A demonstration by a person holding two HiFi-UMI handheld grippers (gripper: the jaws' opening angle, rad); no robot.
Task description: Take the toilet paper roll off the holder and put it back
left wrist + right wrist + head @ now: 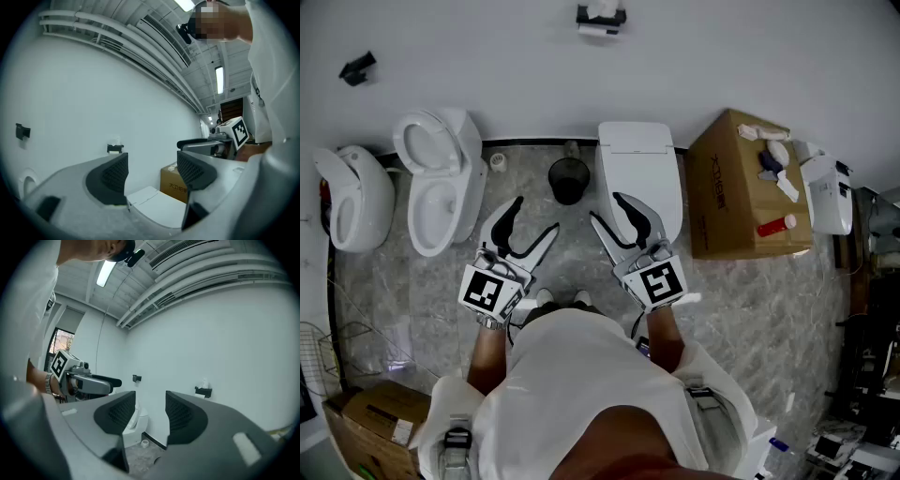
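The toilet paper roll sits in a black holder high on the white wall, far from both grippers. In the left gripper view the holder shows small on the wall above the left jaw. In the right gripper view the holder is right of the jaws. My left gripper is open wide and holds nothing. My right gripper is open with a narrower gap, also holding nothing. Both are held side by side at waist height, pointing at the wall.
A closed white toilet stands straight ahead, with a black bin to its left. Two more toilets stand further left. A cardboard box with bottles on top is on the right. A black fixture is on the wall.
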